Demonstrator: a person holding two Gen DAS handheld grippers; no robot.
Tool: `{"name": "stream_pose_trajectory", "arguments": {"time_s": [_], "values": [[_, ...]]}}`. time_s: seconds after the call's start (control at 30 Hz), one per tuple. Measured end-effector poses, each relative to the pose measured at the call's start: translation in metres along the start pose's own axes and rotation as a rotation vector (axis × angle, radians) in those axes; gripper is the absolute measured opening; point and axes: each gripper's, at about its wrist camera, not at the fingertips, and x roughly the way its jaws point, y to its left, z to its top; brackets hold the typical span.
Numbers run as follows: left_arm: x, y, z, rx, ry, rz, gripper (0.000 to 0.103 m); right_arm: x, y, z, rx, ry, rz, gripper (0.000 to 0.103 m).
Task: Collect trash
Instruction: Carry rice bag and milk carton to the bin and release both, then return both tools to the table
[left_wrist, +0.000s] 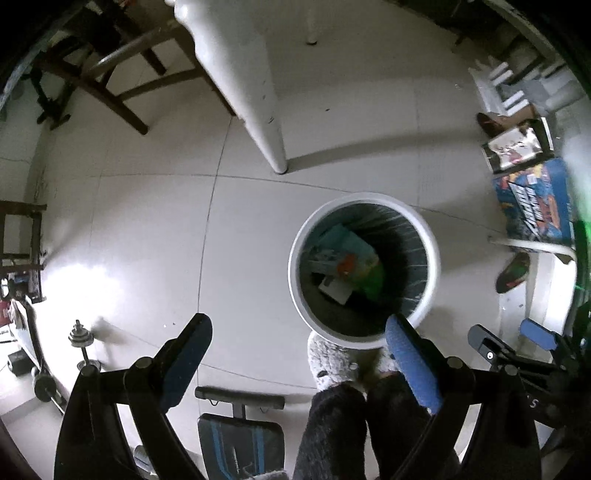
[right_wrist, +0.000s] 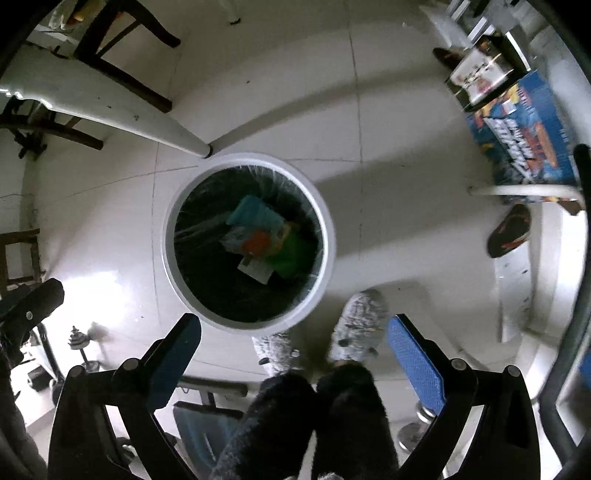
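- I have both grippers held above the bin (right_wrist: 249, 242), a round white one with a dark liner, standing on the tiled floor (left_wrist: 147, 229) just beside a white bench leg (right_wrist: 110, 110)
- My left gripper (left_wrist: 299, 354) has its fingers wide apart with nothing between them; my right gripper (right_wrist: 293, 347) is the same, fingers spread and bare
- The trash (right_wrist: 264, 240) lies at the bottom of the bin: a teal packet, an orange and white wrapper, something bright green and a white slip of paper
- I judge this as the end of a drop-off, or the pause before the next pickup, since both grippers are free and the pieces I can see are already inside
- The next move calls for turning away from the bin, finding any loose piece on the floor or bench, and closing the fingers on it; I see no obvious stray piece from here
- My slippers (right_wrist: 360, 325) stand close to the bin, so I should step clear without knocking it
- A blue box (right_wrist: 524, 133) at the right carries large slanted lettering, too blurred for me to read; the slip in the bin is also illegible
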Motion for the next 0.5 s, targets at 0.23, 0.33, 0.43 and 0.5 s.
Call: {"name": "stream_pose_trajectory", "arguments": {"time_s": [0.23,0.33,0.43,0.5], "values": [[-0.055,-0.006,-0.007,0.025,-0.017,-0.019,0.096,-0.067,-0.001,-0.016,0.012,-0.022,-0.042,0.102],[-0.084,-0.007,-0.014,0.037,-0.027,-0.025,0.096,-0.102,0.0,-0.024,0.014,-0.028,-0.037,0.102],[-0.115,-0.006,-0.021,0.042,-0.035,-0.032,0.096,-0.14,0.003,-0.032,0.018,-0.037,-0.022,0.102],[-0.138,-0.004,-0.025,0.047,-0.038,-0.031,0.096,-0.169,0.006,-0.038,0.018,-0.053,-0.018,0.102]]}}
